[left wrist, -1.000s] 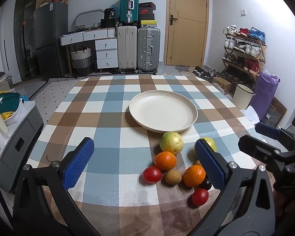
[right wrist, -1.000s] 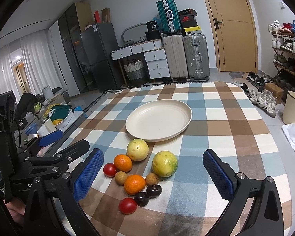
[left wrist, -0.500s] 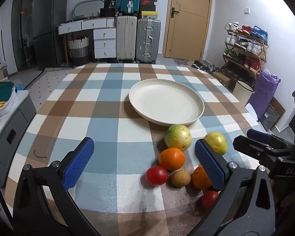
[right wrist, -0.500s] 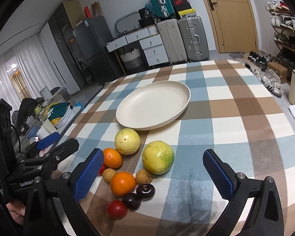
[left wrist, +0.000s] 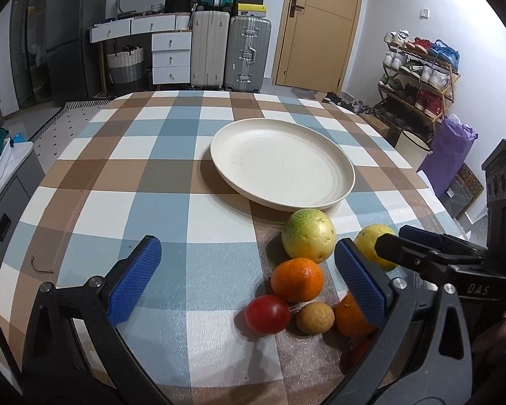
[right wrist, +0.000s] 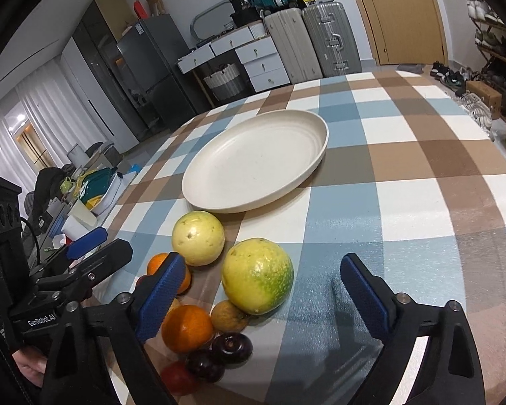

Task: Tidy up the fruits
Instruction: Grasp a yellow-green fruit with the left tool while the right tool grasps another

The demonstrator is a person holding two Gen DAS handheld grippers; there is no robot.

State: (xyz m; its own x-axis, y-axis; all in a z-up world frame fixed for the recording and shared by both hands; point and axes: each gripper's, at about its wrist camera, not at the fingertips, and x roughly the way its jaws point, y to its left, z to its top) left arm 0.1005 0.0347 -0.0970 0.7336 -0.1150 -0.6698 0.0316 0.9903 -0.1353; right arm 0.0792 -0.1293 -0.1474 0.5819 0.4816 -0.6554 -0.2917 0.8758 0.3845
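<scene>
Left wrist view is showing the left gripper [left wrist: 248, 278] hovering with its fingers [left wrist: 135, 285] spread wide and gripping nothing above the checked table [left wrist: 145, 182]. Just ahead, a cluster of fruit is lying on the cloth: a green-yellow guava [left wrist: 308, 234], an orange [left wrist: 297, 279], a red tomato [left wrist: 267, 314] and a small brown fruit [left wrist: 314, 317], all near the empty cream plate [left wrist: 281, 165]. From the right wrist view, the right gripper [right wrist: 264, 295] is closing its fingers, with a large yellow-green fruit [right wrist: 257, 275] sitting between them, the pads not yet touching it. Two dark plums [right wrist: 232, 347] are lying nearer the camera.
</scene>
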